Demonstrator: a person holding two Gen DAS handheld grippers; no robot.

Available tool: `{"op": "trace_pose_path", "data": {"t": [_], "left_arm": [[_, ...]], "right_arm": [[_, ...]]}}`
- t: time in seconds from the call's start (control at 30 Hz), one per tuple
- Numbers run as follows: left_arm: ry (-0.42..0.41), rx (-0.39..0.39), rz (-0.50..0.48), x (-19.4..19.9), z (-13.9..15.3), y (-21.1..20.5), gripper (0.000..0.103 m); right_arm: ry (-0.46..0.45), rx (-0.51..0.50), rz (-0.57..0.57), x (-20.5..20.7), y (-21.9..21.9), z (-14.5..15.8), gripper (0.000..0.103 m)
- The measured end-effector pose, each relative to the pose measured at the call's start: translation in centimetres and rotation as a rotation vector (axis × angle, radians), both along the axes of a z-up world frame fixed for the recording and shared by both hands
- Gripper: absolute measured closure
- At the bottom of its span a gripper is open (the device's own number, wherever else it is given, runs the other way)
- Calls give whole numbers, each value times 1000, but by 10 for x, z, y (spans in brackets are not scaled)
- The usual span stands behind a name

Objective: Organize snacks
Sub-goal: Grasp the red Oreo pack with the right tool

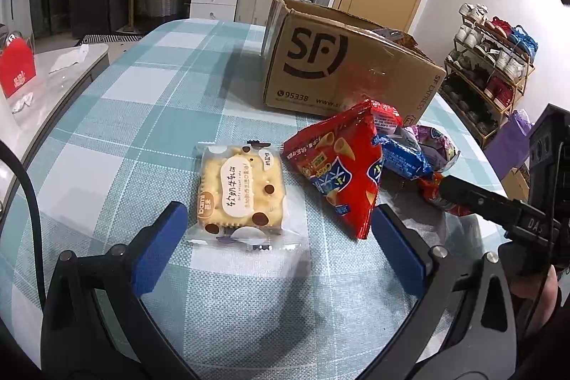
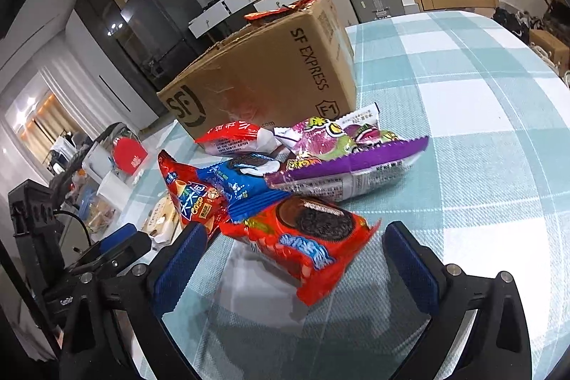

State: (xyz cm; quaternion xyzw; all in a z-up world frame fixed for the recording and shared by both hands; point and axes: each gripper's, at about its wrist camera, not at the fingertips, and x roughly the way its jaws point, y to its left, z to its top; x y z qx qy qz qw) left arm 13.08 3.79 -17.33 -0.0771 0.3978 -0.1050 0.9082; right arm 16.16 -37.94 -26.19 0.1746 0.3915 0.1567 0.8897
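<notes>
A clear-wrapped biscuit packet (image 1: 240,193) lies flat on the checked tablecloth, just ahead of my open left gripper (image 1: 279,223), nearer its left finger. Right of it sits a red crisp bag (image 1: 338,166), with a blue cookie pack (image 1: 404,157) and a purple bag (image 1: 436,145) behind. My right gripper (image 2: 295,250) is open, and a red cookie pack (image 2: 306,241) lies between its fingers without being pinched. Beyond lie the red crisp bag (image 2: 194,198), the blue cookie pack (image 2: 242,177), a red-and-white packet (image 2: 237,138) and the purple bag (image 2: 342,159). The cardboard box (image 1: 342,66) stands behind the pile.
The box (image 2: 263,73) is open at the top with red wrappers showing inside. A side table with a red object (image 1: 16,66) stands at the left, a shoe rack (image 1: 491,66) at the right. Suitcases and white drawers line the back wall.
</notes>
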Motion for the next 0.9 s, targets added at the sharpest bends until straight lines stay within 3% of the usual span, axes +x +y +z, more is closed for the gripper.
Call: {"op": "trace_pose_path", "data": {"t": [0.13, 0.3, 0.7, 0.9], "left_arm": [[5, -3, -1, -1, -2, 0, 0], [7, -4, 3, 0, -2, 0, 0], [1, -22, 24, -2, -4, 5, 0], [-2, -28, 34, -3, -5, 8, 0]], "right_arm": [[2, -22, 1, 4, 4, 1, 2], [3, -33, -9, 1, 6, 0, 10], [8, -58, 23, -5, 14, 0, 39], [12, -29, 23, -17, 5, -2, 46]]}}
